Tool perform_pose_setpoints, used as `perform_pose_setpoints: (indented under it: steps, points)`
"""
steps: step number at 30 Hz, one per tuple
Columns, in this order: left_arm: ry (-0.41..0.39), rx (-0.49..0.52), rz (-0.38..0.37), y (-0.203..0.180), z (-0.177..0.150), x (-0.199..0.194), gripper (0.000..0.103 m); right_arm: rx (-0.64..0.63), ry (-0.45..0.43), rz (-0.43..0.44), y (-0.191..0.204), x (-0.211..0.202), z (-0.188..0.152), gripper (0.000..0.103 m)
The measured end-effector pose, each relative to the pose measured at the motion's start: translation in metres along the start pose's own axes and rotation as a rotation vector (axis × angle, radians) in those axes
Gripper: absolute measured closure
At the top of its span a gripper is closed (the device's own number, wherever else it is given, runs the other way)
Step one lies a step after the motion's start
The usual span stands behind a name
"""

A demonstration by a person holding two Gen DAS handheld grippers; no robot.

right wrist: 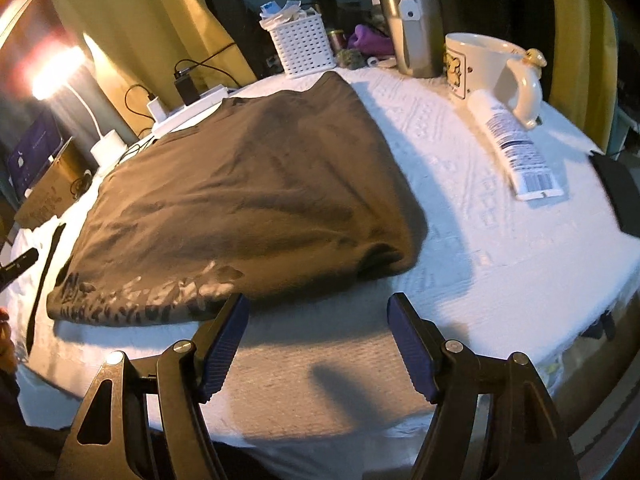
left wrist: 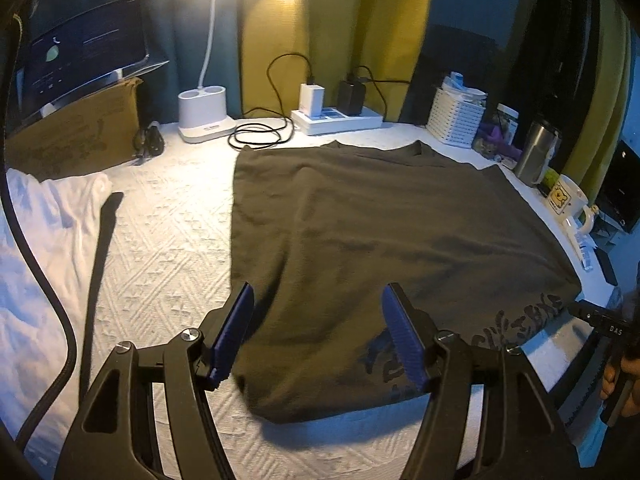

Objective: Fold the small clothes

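- Olive-brown shirt (left wrist: pixel 360 248) lies folded flat on the white textured cover (left wrist: pixel 168 248), its printed hem nearest me.
- My left gripper (left wrist: pixel 318 336) hangs over the shirt's near left corner, jaws spread wide with nothing pinched; in its view the cloth shows between and beyond the blue pads (left wrist: pixel 234 332), but I cannot tell whether the tips touch it.
- My right gripper (right wrist: pixel 318 340) is also spread wide and holds nothing; the shirt (right wrist: pixel 240 184) sits ahead and to the left, its printed edge just beside the left pad (right wrist: pixel 224 344), bare cover between the fingers.
- White cloth (left wrist: pixel 44 240) lies bunched well left of the shirt.
- Right of the shirt stand a mug (right wrist: pixel 484 66) and a tube (right wrist: pixel 516 148), apart from it.
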State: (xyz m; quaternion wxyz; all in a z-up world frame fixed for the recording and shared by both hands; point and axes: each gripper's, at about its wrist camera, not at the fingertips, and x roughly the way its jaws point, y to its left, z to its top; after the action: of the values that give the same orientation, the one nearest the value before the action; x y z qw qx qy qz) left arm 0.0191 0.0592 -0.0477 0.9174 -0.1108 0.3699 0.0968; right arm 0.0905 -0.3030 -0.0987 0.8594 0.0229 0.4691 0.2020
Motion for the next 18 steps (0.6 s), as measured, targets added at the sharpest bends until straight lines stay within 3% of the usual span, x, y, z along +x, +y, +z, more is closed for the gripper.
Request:
perform_pose_setpoints:
  steps: [9, 18]
  points:
    - [0.029, -0.026, 0.029, 0.014, 0.003, 0.016, 0.036, 0.045, -0.017, 0.001, 0.002, 0.016, 0.017, 0.017]
    - [0.065, -0.026, 0.044, 0.021, 0.014, 0.042, 0.036, 0.082, -0.050, -0.017, 0.004, 0.038, 0.045, 0.014]
